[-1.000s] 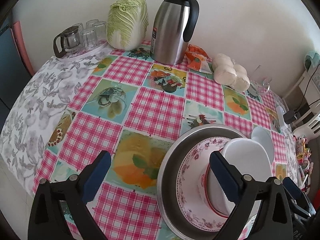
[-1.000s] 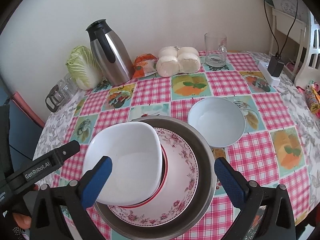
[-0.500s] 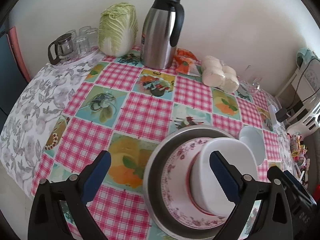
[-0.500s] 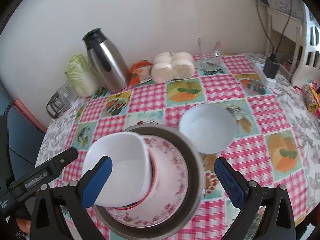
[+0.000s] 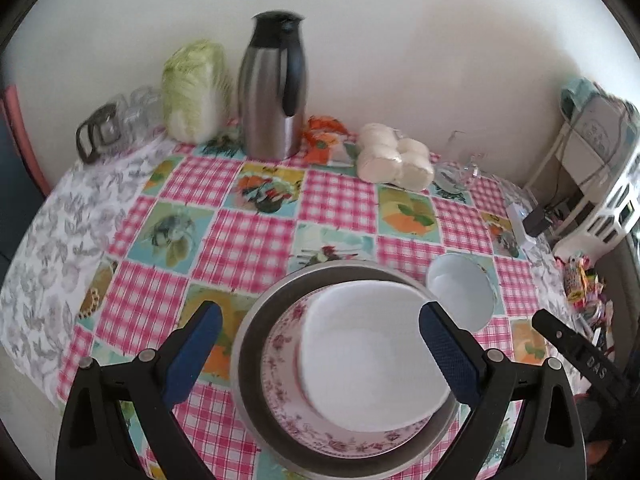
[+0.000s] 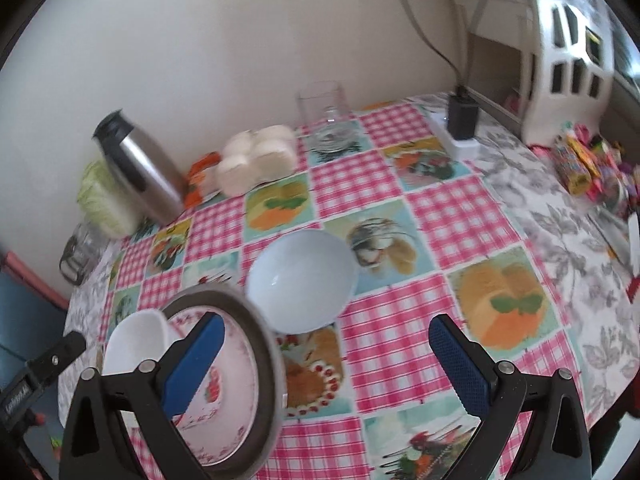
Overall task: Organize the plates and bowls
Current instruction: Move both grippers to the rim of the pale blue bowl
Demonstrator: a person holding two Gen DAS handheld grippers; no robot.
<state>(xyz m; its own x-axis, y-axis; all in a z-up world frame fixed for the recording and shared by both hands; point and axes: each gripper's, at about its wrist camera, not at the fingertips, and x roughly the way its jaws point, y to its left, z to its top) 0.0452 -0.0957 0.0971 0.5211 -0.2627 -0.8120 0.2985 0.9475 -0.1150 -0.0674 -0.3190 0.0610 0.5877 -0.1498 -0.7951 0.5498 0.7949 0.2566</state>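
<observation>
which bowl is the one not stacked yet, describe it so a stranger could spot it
Find the wide metal pan near the table's front edge, holding a floral plate and a squarish white bowl. Just right of the pan, alone on the checked cloth, sits the round bowl. It is pale, plain, empty, and the only dish outside the pan.

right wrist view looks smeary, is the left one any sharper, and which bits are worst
Right wrist view: motion blur throughout, worst on the metal basin rim and thermos. Left wrist view: sharper, though the thermos is soft and the white square bowl is washed out.
</observation>
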